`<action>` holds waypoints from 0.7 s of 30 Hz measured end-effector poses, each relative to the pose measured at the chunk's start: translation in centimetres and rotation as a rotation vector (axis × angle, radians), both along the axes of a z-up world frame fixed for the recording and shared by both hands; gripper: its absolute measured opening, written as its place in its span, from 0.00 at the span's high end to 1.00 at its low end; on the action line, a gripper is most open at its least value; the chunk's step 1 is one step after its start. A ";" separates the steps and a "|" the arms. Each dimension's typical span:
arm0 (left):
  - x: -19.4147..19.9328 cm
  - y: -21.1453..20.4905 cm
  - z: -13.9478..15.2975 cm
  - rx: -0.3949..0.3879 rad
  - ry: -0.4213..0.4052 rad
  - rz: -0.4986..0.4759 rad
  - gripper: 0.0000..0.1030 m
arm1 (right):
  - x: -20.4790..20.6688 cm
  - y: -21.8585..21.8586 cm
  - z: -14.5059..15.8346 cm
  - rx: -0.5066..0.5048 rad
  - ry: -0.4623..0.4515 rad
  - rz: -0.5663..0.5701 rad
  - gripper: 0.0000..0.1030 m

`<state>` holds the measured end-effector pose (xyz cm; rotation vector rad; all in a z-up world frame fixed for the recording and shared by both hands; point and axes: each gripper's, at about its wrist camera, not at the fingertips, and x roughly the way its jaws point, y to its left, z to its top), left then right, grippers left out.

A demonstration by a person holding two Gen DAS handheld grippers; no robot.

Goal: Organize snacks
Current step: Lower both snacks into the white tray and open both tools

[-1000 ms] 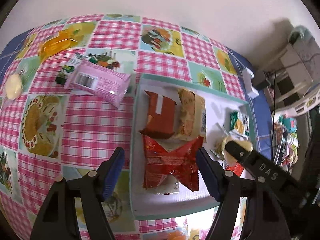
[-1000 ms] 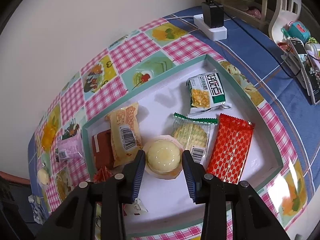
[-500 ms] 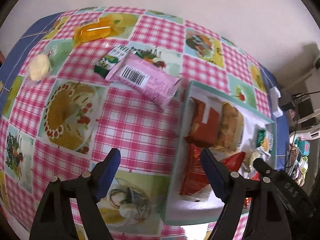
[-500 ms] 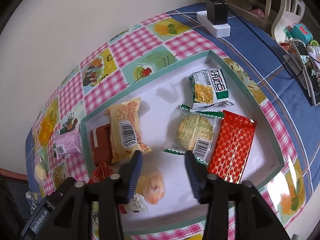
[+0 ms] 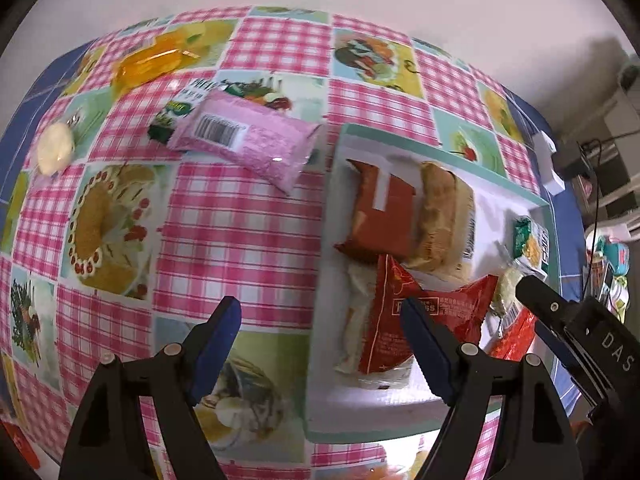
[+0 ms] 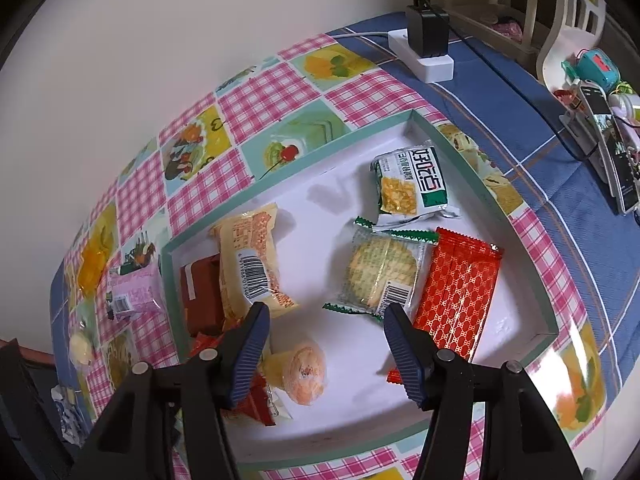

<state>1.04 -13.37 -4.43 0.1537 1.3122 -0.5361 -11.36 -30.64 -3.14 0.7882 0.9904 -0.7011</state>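
- pink snack packet (image 5: 244, 142): lay on checked tablecloth (image 5: 224, 240), upper centre-left of left wrist view, up and ahead of left gripper (image 5: 320, 332); long axis slanted down-right; left arm nearer.
- left gripper: wide open, empty.
- right gripper (image 6: 324, 340): wide open, empty, over tray (image 6: 532, 264).
- nearby: orange packet (image 5: 150, 62), green packet (image 5: 182, 110); path unobstructed.

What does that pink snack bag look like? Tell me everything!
The pink snack bag is a puffy, shiny plastic pillow pack with a white barcode label near one end. It lies flat on the checkered tablecloth, outside the tray, one end close to the tray's corner. Its other end rests over a small green packet. No jaws touch it.
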 end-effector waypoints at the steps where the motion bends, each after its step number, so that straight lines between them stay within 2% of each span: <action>1: -0.2 -0.3 0.0 -0.002 -0.003 -0.011 0.20 | -0.1 0.0 0.0 0.000 -0.002 -0.003 0.38; 13: -0.8 -1.5 -0.2 0.000 -0.021 -0.053 0.20 | -0.7 -0.4 0.5 -0.005 -0.013 -0.020 0.38; 21: 0.3 0.2 0.7 -0.022 -0.021 0.008 0.20 | -0.3 0.1 0.9 -0.019 -0.017 -0.002 0.38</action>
